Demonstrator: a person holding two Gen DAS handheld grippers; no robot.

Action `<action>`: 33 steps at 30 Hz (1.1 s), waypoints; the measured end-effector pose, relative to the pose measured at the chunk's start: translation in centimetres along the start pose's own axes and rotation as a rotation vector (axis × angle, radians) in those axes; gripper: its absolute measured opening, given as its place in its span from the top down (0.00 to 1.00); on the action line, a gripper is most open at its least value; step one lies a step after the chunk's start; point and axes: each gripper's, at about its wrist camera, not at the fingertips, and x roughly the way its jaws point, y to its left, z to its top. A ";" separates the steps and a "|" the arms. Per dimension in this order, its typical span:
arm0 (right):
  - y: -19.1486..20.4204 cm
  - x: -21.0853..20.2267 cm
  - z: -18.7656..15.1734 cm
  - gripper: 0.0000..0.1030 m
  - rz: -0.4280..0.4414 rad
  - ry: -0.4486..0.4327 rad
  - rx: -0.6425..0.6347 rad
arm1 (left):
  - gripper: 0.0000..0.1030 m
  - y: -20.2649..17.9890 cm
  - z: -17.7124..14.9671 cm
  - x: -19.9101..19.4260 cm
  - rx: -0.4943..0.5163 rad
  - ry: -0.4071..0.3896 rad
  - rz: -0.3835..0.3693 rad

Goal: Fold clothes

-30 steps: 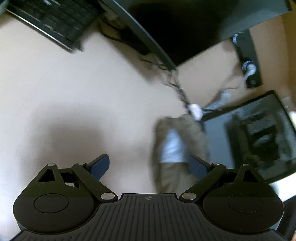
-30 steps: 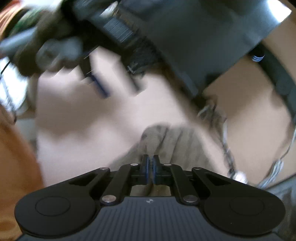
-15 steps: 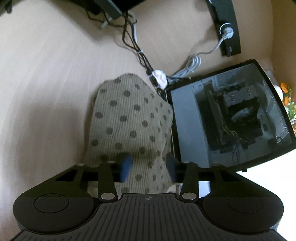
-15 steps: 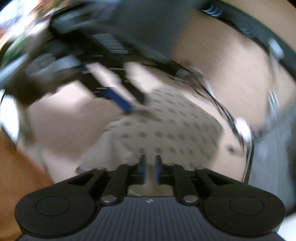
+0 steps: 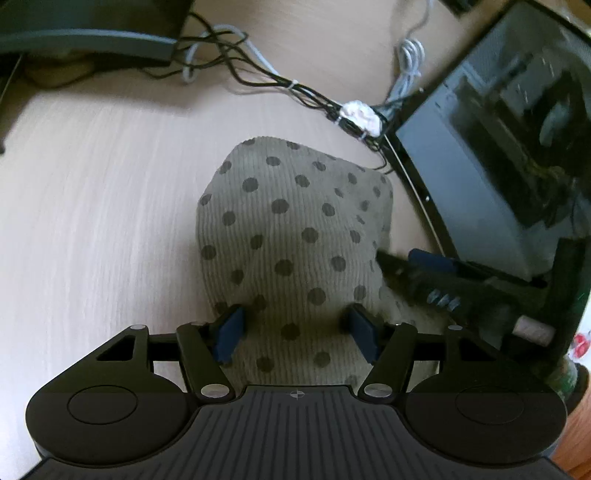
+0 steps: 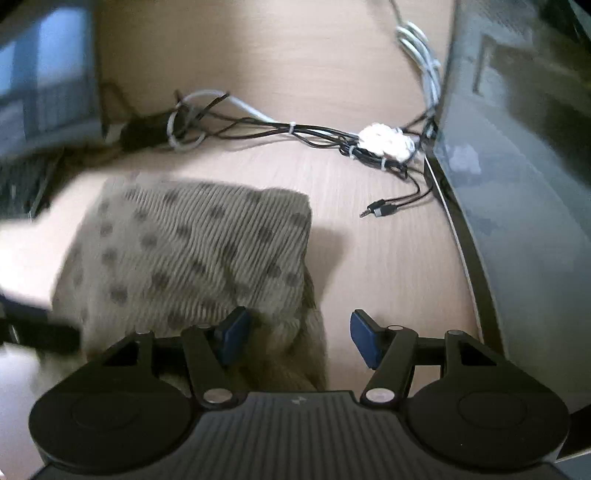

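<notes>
A folded olive ribbed garment with dark dots point(image 5: 291, 236) lies on the light wooden table. My left gripper point(image 5: 297, 332) is open, its blue pads spread just above the garment's near end. In the left wrist view the right gripper point(image 5: 417, 266) shows at the garment's right edge. In the right wrist view the garment point(image 6: 192, 254) lies left of centre, and my right gripper point(image 6: 301, 336) is open over its near right corner, holding nothing.
A glass-sided computer case point(image 5: 509, 162) stands right of the garment and also shows in the right wrist view point(image 6: 517, 184). A bundle of black and white cables point(image 5: 280, 85) runs behind the garment. A monitor base point(image 5: 92, 33) sits at the far left.
My right gripper was shut on the garment and has opened, letting it go. The garment now lies flat and folded. My left gripper stays open and has come close over it.
</notes>
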 end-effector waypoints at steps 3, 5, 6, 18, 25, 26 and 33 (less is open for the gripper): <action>0.1 -0.9 -0.2 0.41 0.012 0.014 -0.021 | 0.31 -0.2 -0.1 0.0 0.009 0.000 0.007; -0.2 -0.9 -0.2 0.45 0.055 0.031 0.005 | 0.30 -0.2 -0.1 0.0 0.008 0.004 0.012; -0.3 -0.8 -0.1 0.51 0.090 0.041 0.030 | 0.30 -0.1 -0.2 0.1 0.004 0.007 0.015; 14.6 2.2 3.0 0.66 0.400 -0.005 -0.114 | 0.26 9.5 -3.8 -8.3 -0.218 -0.110 0.238; 20.4 4.4 6.9 0.48 0.361 -0.078 -0.218 | 0.28 14.0 -4.0 -13.0 -0.193 -0.208 0.324; 20.1 3.7 7.2 0.47 0.363 -0.102 -0.230 | 0.29 13.9 -3.9 -13.9 -0.175 -0.224 0.311; 20.0 -2.7 5.8 0.21 0.579 -0.175 -0.330 | 0.14 12.7 0.1 -18.3 -0.063 -0.412 0.099</action>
